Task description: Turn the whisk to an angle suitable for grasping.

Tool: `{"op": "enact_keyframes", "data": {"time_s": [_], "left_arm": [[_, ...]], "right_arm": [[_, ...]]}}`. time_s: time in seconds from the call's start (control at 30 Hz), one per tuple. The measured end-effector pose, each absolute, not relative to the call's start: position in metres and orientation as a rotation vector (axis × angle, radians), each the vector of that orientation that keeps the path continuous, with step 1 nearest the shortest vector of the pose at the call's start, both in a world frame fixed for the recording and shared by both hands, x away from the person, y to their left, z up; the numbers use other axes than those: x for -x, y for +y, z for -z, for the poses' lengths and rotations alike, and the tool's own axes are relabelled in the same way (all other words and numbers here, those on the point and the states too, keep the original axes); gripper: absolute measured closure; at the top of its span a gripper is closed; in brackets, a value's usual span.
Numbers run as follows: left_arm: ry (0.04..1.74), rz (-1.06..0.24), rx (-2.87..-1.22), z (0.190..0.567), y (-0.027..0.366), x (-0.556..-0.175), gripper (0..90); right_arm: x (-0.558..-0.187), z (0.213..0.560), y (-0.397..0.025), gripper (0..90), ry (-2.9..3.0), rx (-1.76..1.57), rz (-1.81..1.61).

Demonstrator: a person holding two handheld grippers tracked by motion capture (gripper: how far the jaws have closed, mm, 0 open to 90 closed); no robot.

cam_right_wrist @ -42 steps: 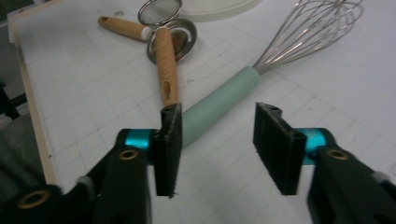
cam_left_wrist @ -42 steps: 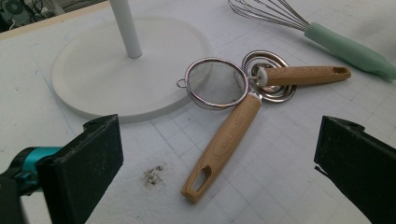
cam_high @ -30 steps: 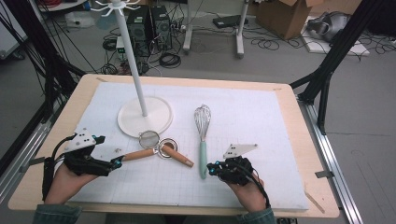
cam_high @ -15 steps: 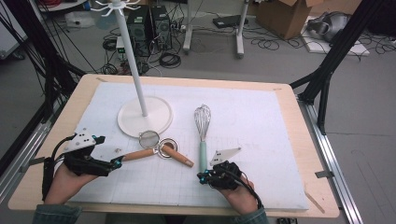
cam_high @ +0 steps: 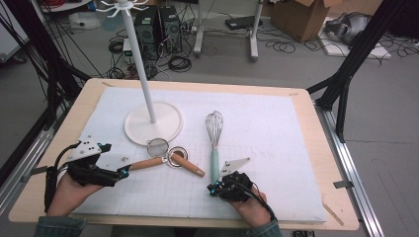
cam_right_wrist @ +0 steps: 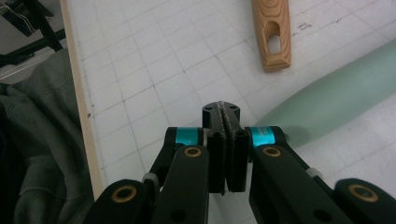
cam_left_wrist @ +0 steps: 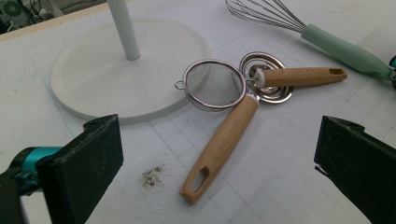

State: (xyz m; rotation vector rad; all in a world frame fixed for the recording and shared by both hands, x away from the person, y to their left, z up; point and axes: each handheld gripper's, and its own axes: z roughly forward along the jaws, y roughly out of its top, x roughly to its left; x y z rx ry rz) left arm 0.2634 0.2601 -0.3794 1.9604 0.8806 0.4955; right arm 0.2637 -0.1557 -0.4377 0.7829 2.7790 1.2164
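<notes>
A small mesh strainer (cam_high: pixel 158 146) with a wooden handle (cam_left_wrist: pixel 224 140) lies beside the white stand base (cam_high: pixel 153 126). Its bowl touches a spiral-headed tool (cam_high: pixel 176 156) with a wooden handle (cam_left_wrist: pixel 299 77). A whisk (cam_high: pixel 214 129) with a mint handle (cam_right_wrist: pixel 336 100) lies to the right. My left gripper (cam_high: pixel 114 162) (cam_left_wrist: pixel 219 140) is open wide, its jaws on either side of the strainer handle's near end without touching it. My right gripper (cam_high: pixel 213 189) (cam_right_wrist: pixel 222 109) is shut and empty, right beside the near end of the whisk handle.
The white stand pole (cam_high: pixel 141 59) rises from its round base at the back left of the white gridded mat (cam_high: pixel 276 128). A dark smudge (cam_left_wrist: pixel 150 176) marks the mat near my left gripper. The person's sleeve (cam_right_wrist: pixel 42 154) hangs past the table's near edge.
My right gripper has slid left and a little nearer, ending at the tip of the whisk's mint handle. The left gripper and the utensils have stayed put.
</notes>
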Motion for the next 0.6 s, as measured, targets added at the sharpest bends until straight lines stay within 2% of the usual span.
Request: {"op": "enact_keyframes", "data": {"time_s": [0.6], "left_arm": [[0.882, -0.495, -1.954, 0.3792, 0.2604, -0.2632, 1.7]], "right_arm": [[-0.2644, 0.4377, -0.1580, 89.2, 2.785, -0.797, -1.205]]}}
